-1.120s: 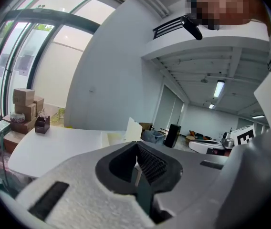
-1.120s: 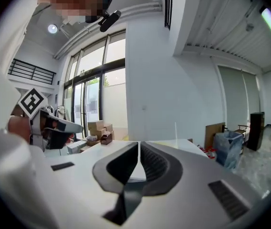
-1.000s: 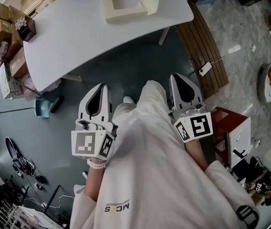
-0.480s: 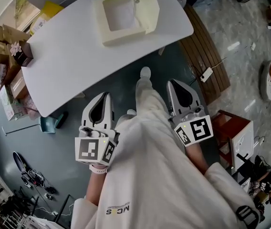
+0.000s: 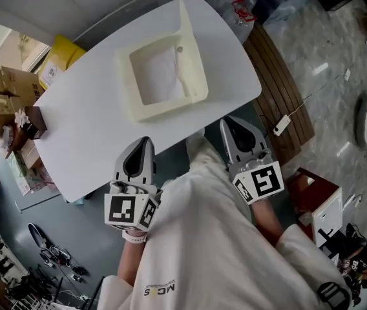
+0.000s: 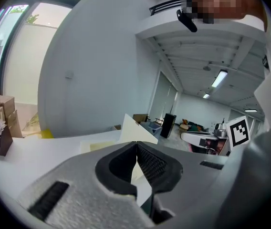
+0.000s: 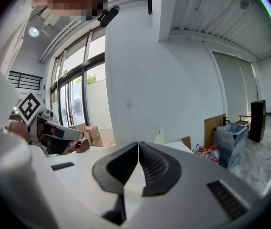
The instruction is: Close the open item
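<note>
An open cream box rests on the white table, its lid standing upright along the right side. My left gripper is shut and empty, its tip just over the table's near edge, short of the box. My right gripper is shut and empty too, near the table's edge below the box's right corner. The lid rises just beyond the closed jaws in the left gripper view. In the right gripper view, only a sliver of the lid shows.
Cardboard boxes and a small dark box with a flower stand left of the table. A slatted wooden bench lies to the right, with a red and white box beside my right arm. Cables litter the floor at lower left.
Both grippers have travelled forward together up to the table's near edge. The box and table now lie lower and nearer in the head view. Both grippers stay shut.
</note>
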The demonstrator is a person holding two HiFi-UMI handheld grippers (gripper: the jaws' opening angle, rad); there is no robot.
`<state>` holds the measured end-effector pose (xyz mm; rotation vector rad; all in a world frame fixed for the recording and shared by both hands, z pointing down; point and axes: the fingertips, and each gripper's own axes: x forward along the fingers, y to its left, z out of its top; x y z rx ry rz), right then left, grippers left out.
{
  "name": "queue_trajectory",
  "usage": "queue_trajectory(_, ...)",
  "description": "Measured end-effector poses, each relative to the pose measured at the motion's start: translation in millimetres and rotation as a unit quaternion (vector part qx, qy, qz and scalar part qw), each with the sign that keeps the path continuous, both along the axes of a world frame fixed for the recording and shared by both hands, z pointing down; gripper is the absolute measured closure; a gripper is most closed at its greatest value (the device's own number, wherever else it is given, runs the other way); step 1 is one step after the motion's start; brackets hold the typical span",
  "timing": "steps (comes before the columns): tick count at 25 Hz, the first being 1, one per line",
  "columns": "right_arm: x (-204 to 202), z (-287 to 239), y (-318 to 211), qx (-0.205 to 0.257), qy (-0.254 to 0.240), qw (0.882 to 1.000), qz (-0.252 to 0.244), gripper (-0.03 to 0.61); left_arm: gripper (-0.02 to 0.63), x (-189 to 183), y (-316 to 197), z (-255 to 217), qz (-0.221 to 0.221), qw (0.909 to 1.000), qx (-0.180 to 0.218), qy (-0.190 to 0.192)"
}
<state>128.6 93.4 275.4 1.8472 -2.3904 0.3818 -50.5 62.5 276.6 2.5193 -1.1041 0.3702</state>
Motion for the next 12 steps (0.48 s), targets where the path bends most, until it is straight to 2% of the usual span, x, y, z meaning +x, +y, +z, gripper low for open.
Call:
queue_trajectory(3, 14, -3, -41, 0.005, 0.019, 1.0, -0.014, 0.561, 0.589, 24, -38, 7, 0.002, 0.9999, -0.01, -0.004)
queue_trajectory(7, 33, -3, -75, 0.0, 0.013, 1.0, -0.023, 0.562, 0.589, 46, -66, 2, 0.0, 0.9999, -0.013, -0.006)
queue_trajectory(12, 36, -5, -101, -0.001, 0.017, 1.0, -0.022, 0.562, 0.588, 33, -85, 3, -0.016, 0.9998, -0.014, -0.001)
